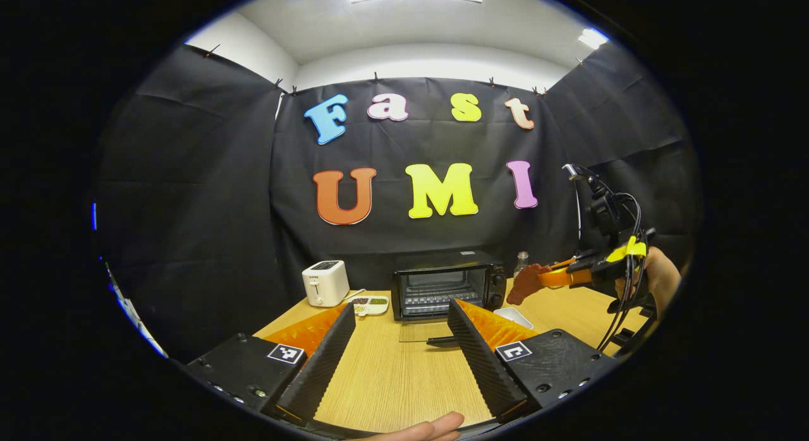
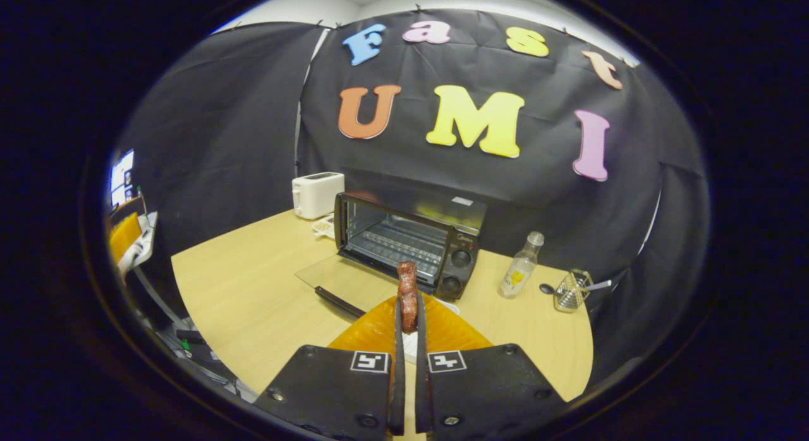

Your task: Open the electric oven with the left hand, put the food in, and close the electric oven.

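My right fingers (image 2: 407, 314) gripped the food (image 2: 407, 294); left fingers (image 1: 401, 340) spread, idle. Oven (image 2: 404, 239) at twelve o'clock, door (image 2: 344, 278) down; loading, closing remained.

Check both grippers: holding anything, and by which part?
The right gripper is shut on a reddish-brown piece of food, pinched at its lower end, the rest sticking out past the fingertips. The left gripper is open and holds nothing.

A pale, matt wood-grain surface (image 2: 253, 289) is carrying a glossy black oven (image 2: 411, 239) with a clear glass door (image 2: 341, 277) and metal wire rack (image 2: 395, 242), beside a smooth white plastic toaster (image 1: 325, 282) and matt black cloth wall (image 1: 189, 226).
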{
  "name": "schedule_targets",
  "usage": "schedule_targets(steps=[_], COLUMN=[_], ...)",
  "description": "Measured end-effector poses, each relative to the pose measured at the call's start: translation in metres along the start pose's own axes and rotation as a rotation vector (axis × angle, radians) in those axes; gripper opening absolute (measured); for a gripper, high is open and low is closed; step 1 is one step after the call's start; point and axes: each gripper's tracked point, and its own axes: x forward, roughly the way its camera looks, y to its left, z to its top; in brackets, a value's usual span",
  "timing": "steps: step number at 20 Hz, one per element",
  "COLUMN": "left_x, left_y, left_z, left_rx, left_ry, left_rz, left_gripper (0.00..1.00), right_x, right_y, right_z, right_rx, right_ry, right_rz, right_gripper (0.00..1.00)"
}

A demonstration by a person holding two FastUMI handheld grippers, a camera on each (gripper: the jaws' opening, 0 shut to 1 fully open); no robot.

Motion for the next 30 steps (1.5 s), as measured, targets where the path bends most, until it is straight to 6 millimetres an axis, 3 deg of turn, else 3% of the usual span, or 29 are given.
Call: schedule_targets(steps=[7, 10, 16, 20, 27, 30], left_x=[-0.001, -0.001, -0.001, 0.003, 0.004, 0.002], left_y=[0.005, 0.012, 0.033, 0.037, 0.044, 0.054], left_z=[-0.008, -0.009, -0.016, -0.025, -0.028, -0.030], left_rx=[0.000, -0.003, 0.036, -0.002, -0.049, -0.066], left_ry=[0.013, 0.011, -0.002, 0.004, -0.006, -0.018], left_rz=[0.001, 0.011, 0.079, 0.081, 0.056, 0.063], left_gripper=[0.94, 0.94, 0.94, 0.94, 0.94, 0.94], right_x=[0.020, 0.037, 0.078, 0.112, 0.193, 0.232], right_y=[0.033, 0.052, 0.069, 0.076, 0.084, 0.079], right_z=[0.033, 0.037, 0.049, 0.050, 0.035, 0.041], right_rx=[-0.045, -0.027, 0.047, 0.212, 0.628, 0.832], right_ry=[-0.128, -0.142, -0.172, -0.184, -0.134, -0.151], right_rz=[-0.062, -0.062, -0.081, -0.095, -0.061, -0.045], right_gripper=[0.10, 0.10, 0.10, 0.10, 0.10, 0.10])
